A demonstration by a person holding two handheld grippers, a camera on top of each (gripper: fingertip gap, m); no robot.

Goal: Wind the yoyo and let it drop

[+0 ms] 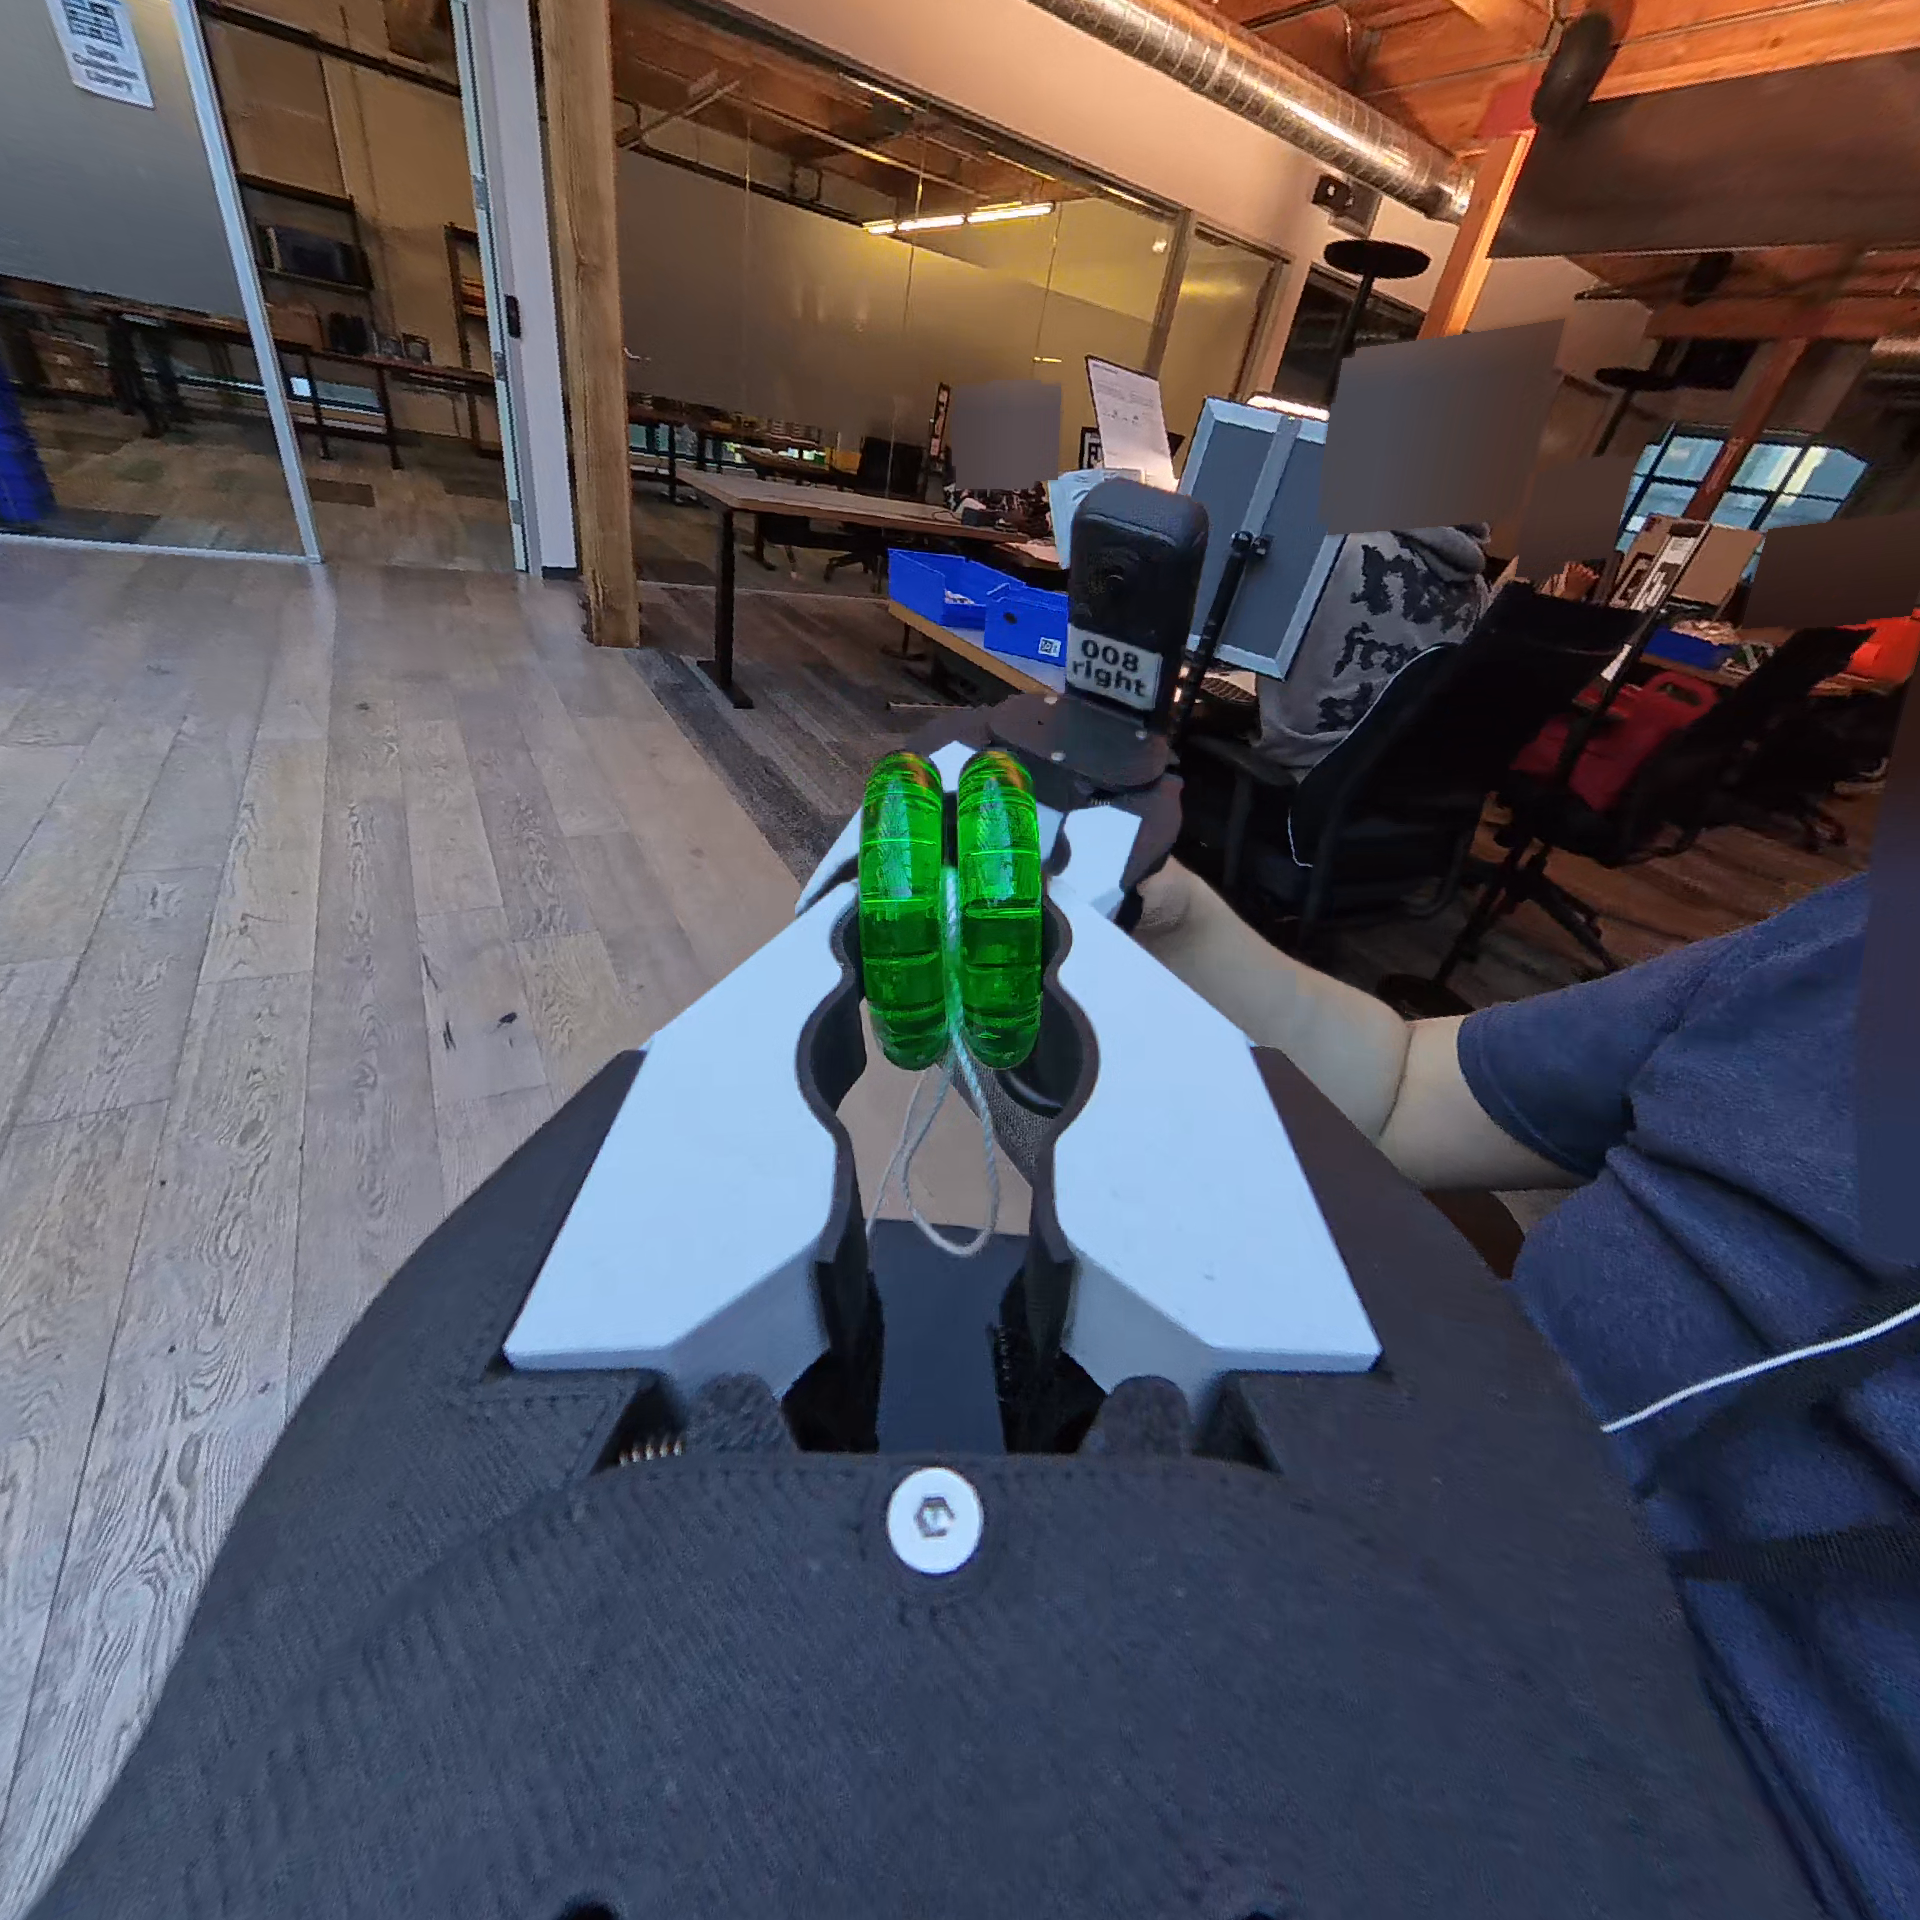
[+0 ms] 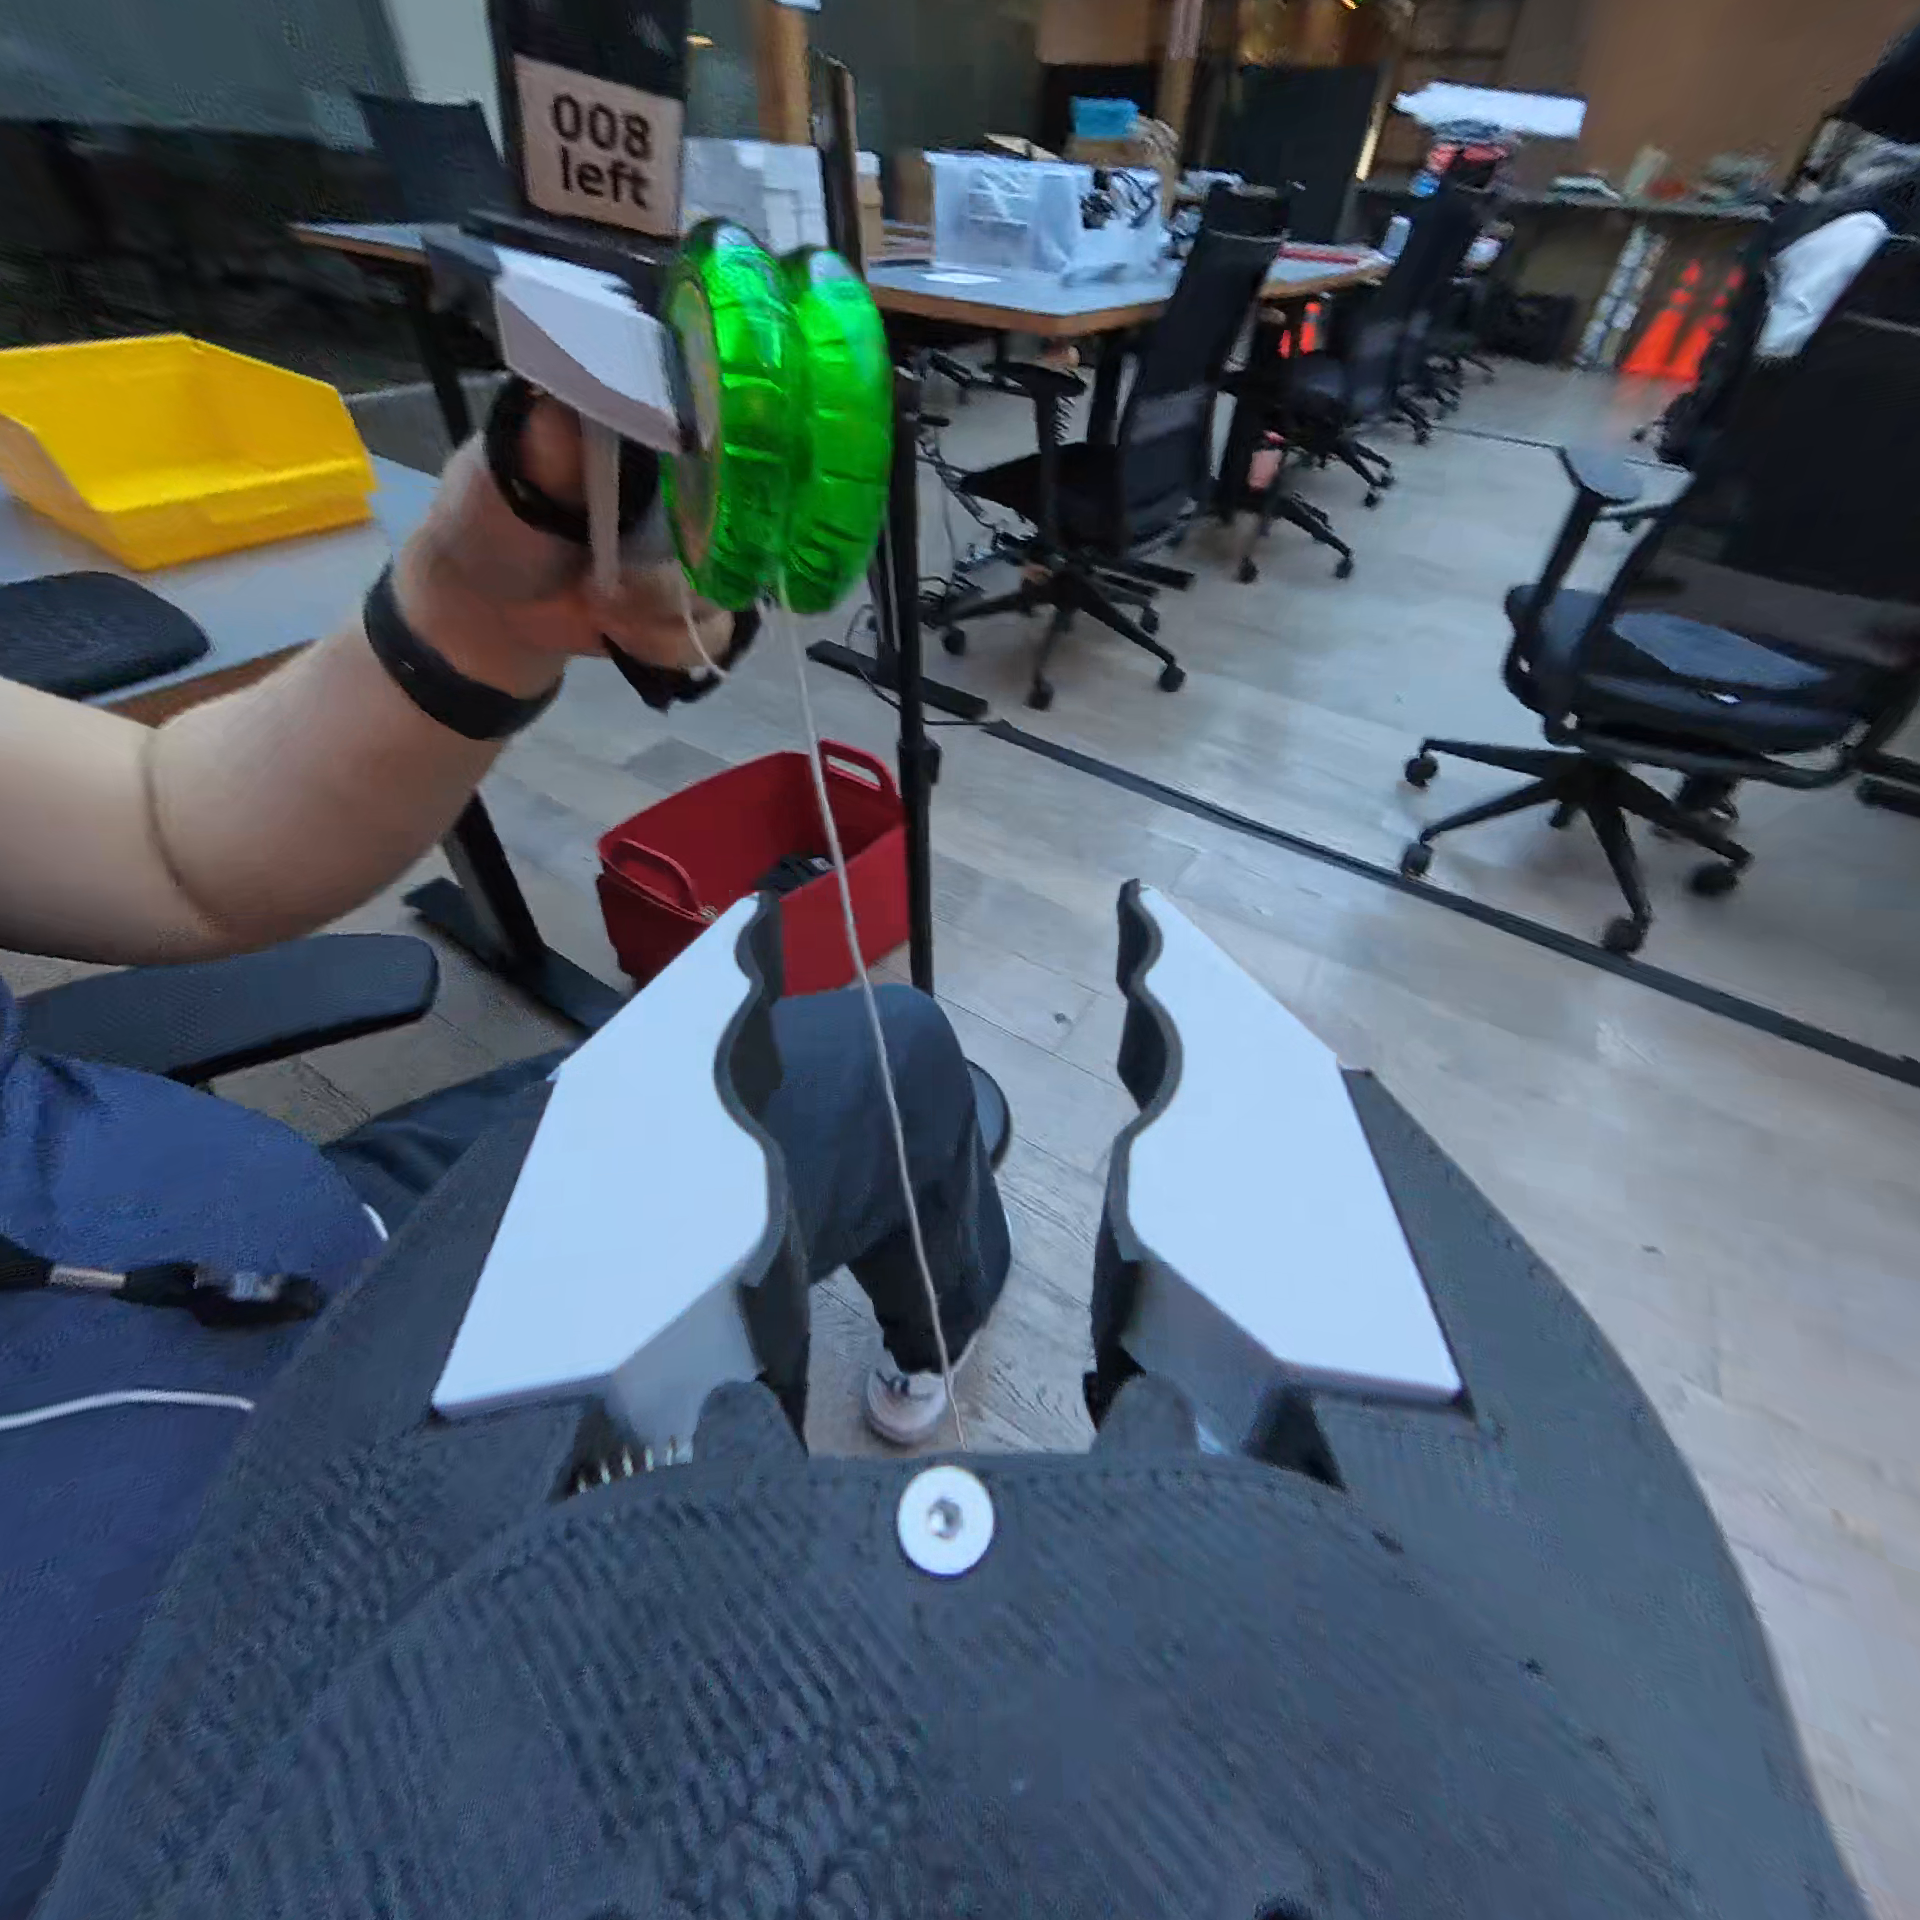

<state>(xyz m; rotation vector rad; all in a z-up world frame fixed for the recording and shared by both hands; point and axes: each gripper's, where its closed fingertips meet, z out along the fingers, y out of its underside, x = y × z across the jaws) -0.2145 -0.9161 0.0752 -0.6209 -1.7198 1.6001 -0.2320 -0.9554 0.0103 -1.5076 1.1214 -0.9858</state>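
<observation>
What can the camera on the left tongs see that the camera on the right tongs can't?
Only the left wrist view shows the left tongs squeezing the green yoyo from both sides, with a loose loop of string under it.

Only the right wrist view shows the right tongs open, a yellow bin and a red tub.

Both show the yoyo, its string and wooden floor.

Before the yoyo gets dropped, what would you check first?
1. Yoyo clamped in the left hand-held gripper: ok.
2. String fully wound: not ok, a long length hangs loose.
3. Right hand-held gripper holding the string: not ok, it is open and the string merely passes between its fingers.
4. String end secured: cannot tell.
5. Drop path: cannot tell, a knee and a red tub sit below.
</observation>
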